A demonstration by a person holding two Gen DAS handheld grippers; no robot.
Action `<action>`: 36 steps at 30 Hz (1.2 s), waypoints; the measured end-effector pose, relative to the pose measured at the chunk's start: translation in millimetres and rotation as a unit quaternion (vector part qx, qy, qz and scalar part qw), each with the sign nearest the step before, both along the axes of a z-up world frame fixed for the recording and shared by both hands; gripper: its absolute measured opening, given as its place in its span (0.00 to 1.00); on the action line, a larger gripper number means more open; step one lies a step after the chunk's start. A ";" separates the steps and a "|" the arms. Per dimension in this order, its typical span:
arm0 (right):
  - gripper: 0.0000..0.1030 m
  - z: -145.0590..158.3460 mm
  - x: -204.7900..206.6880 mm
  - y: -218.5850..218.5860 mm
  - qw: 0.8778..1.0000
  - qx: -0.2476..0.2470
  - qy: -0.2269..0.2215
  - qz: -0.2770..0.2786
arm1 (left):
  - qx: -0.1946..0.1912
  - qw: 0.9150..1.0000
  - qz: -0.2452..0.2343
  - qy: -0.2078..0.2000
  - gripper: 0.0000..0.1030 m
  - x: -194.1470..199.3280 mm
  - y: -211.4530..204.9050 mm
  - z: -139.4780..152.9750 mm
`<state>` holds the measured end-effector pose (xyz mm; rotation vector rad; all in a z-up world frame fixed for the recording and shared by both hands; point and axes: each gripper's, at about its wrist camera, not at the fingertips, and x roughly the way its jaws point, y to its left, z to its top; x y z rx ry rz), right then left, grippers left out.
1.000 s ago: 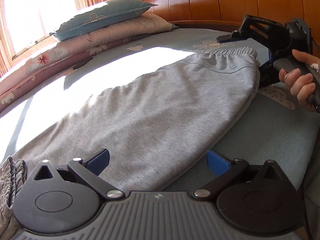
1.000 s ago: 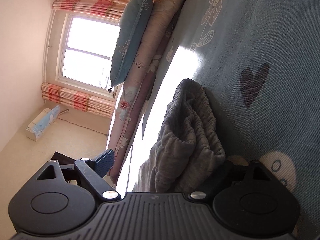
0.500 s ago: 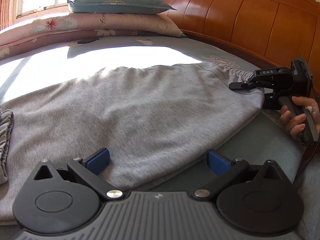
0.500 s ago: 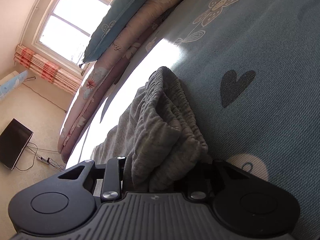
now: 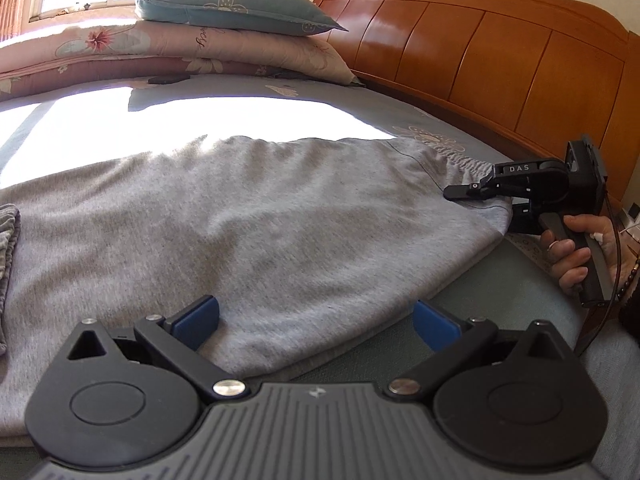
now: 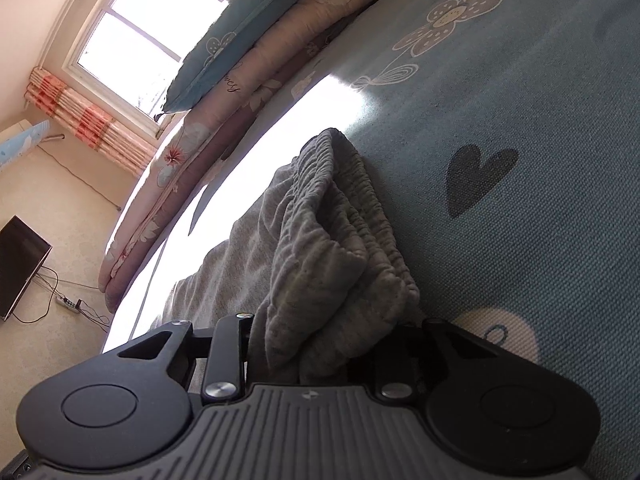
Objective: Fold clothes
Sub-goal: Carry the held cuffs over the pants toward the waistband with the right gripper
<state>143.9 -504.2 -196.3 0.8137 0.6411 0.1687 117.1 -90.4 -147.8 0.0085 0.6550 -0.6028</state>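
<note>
Bunching grey trousers inside right claw

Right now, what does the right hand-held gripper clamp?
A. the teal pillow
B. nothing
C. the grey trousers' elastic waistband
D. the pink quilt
C: the right hand-held gripper has just closed on the gathered waistband of the grey knit trousers, bunched between its jaws.

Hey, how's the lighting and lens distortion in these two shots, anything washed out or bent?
Left wrist view: sunlight blows out the bedsheet beyond the grey trousers, and the fisheye bows the headboard. Right wrist view: the window and a sunlit strip of sheet are pure white; the waistband sits in shade, sharp.
</note>
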 end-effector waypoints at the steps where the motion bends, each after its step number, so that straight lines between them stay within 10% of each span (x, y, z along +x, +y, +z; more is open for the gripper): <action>1: 0.24 0.4 1.0 1.1 1.000 -0.001 0.001 -0.002 | 0.000 1.000 0.000 0.000 0.99 -0.1 0.3 0.2; 24: 0.24 52.6 -6.4 41.4 0.993 -0.107 -0.001 -0.056 | -0.022 0.999 0.048 -0.013 0.99 -6.1 38.8 35.3; 36: 0.24 128.0 5.3 110.7 0.980 -0.193 -0.005 -0.045 | -0.049 0.982 0.183 -0.013 1.00 0.2 119.8 64.2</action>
